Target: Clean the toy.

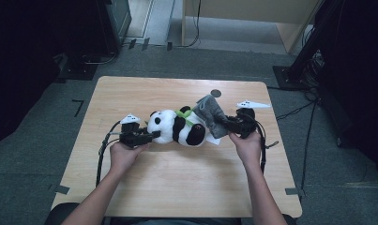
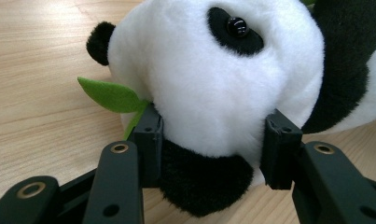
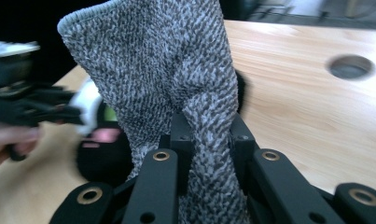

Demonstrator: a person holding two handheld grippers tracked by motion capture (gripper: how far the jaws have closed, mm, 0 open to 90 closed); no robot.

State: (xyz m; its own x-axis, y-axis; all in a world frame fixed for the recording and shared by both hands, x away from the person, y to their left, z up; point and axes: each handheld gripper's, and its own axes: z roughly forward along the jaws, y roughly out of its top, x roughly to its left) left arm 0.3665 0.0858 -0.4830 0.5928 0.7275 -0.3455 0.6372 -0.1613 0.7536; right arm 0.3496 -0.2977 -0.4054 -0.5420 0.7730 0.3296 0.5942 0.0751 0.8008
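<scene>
A black-and-white panda plush (image 1: 177, 127) lies on its side in the middle of the wooden table (image 1: 177, 187). A green felt leaf (image 2: 111, 95) sticks out by its head. My left gripper (image 1: 154, 136) comes in level from the left, and its jaws press into both sides of the panda's head (image 2: 213, 79). My right gripper (image 1: 224, 124) is at the panda's other end, shut on a grey knitted cloth (image 1: 209, 108) that stands up from between its jaws (image 3: 162, 60). In the right gripper view the panda (image 3: 90, 105) is blurred behind the cloth.
A round hole (image 1: 215, 93) is cut in the table near its far edge, beyond the cloth. A white scrap (image 1: 215, 140) lies under the panda's lower end. Cables trail from both grippers. Dark stands and cables (image 1: 299, 70) sit on the floor to the right.
</scene>
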